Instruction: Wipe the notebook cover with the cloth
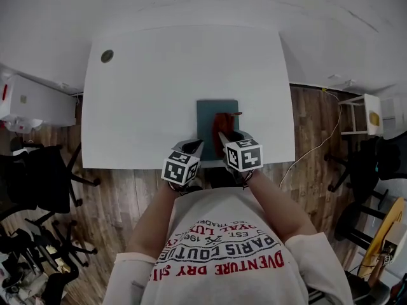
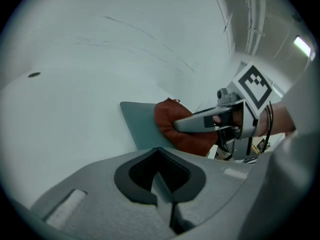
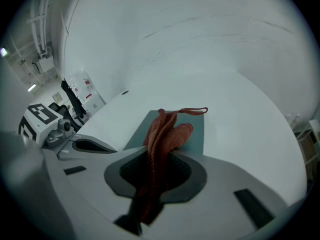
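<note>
white surface (image 1: 159, 75) above a wooden floor (image 1: 121, 196) carries a teal notebook (image 1: 208, 116), which lies flat just ahead of the two tools. the right tool (image 3: 152, 184) is clamped on a rust-red cloth (image 3: 167, 134). the cloth runs forward out of its jaws and rests on the notebook cover. the left tool (image 2: 160, 184), just beside it on the left, has its jaws together with nothing between them, near the notebook's closest corner.

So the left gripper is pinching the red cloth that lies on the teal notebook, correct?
No, the right gripper holds it: the right gripper view shows the red cloth pinched between its jaws, lying on the teal notebook. The left gripper is shut on nothing.
</note>
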Demonstrator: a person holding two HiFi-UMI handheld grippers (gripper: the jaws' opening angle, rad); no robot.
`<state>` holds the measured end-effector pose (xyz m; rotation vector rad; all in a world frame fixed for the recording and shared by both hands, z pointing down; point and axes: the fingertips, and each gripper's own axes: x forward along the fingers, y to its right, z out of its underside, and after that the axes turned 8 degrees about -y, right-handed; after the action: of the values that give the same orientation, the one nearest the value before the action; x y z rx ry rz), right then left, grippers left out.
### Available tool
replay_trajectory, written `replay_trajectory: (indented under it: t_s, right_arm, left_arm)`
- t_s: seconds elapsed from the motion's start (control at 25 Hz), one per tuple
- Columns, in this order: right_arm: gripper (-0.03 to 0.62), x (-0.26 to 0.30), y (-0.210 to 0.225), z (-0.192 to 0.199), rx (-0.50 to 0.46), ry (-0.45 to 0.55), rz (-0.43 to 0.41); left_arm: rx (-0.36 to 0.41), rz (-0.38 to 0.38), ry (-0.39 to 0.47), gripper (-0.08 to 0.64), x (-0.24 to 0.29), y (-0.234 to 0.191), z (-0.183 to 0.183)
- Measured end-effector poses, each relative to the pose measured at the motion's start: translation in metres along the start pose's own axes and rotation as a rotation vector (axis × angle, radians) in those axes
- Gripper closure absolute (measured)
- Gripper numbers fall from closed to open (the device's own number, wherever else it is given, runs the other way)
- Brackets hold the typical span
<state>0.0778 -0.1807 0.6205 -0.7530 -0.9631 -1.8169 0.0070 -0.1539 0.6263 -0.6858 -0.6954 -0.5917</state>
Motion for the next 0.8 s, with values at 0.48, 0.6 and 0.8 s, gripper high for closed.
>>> replay_trajectory:
  t_s: [0.48, 0.6, 0.8]
  right_arm:
    - [0.512, -0.03, 0.055, 0.021, 0.115, 0.02, 0.092]
    - [0.514, -0.039, 0.07, 0.026, 0.161, 0.016, 0.137]
    - [0.515, -0.057, 0.076, 0.026, 0.194, 0.041, 0.15]
  left_arm:
    - [0.006, 0.021, -0.009, 0.551, 0.0, 0.001, 0.002]
    - [0.0, 0.035, -0.016, 0.551, -0.001, 0.0, 0.002]
    - [-0.025, 0.072, -0.03, 0.551, 0.0, 0.0, 0.002]
